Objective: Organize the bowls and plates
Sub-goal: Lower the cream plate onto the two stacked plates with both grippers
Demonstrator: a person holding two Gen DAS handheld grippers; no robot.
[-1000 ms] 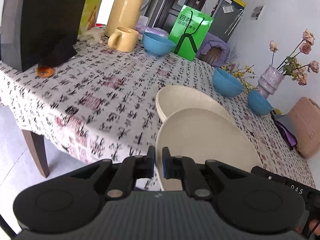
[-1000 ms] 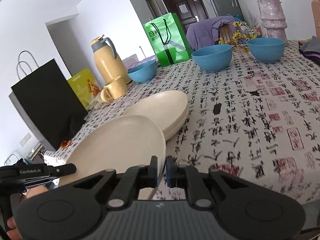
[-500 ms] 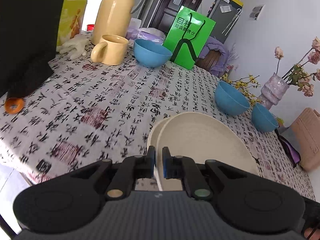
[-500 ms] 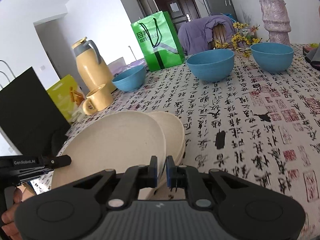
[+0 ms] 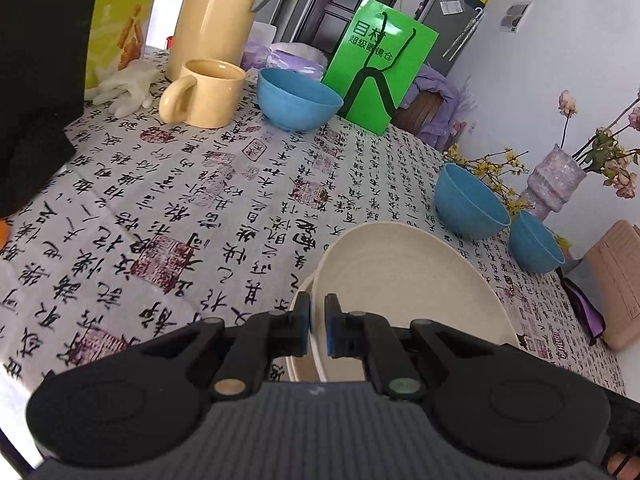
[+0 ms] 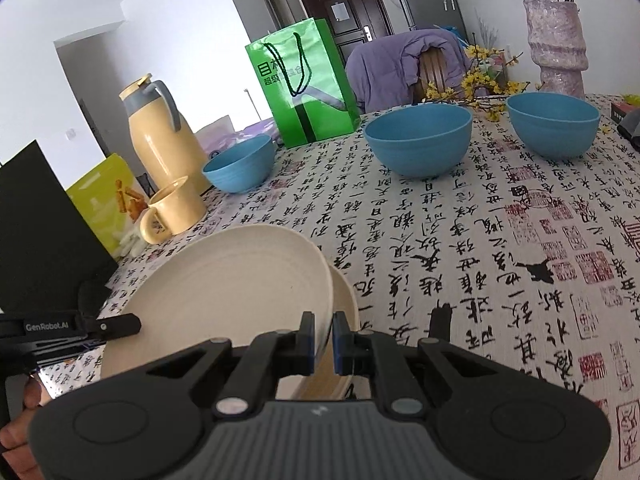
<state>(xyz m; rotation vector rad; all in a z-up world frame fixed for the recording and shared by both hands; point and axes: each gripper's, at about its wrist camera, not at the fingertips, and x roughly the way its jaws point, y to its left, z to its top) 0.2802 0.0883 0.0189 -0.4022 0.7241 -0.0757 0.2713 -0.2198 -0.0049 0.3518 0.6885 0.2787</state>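
Both grippers, left (image 5: 316, 330) and right (image 6: 323, 338), pinching opposite rims of a round cream plate (image 6: 224, 288) over another cream plate (image 6: 346, 312) near the table's (image 6: 500, 240) front edge; three blue bowls (image 6: 418, 142) not yet gathered.

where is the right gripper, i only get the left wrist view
Observer: the right gripper is shut on the top plate, on the rim opposite yours.
Operator: does the plate underneath line up on that side
Observer: no, the lower plate pokes out past the top plate's rim on the right.
Operator: can you see my gripper from there
Observer: yes, the left gripper shows at the top plate's left edge.
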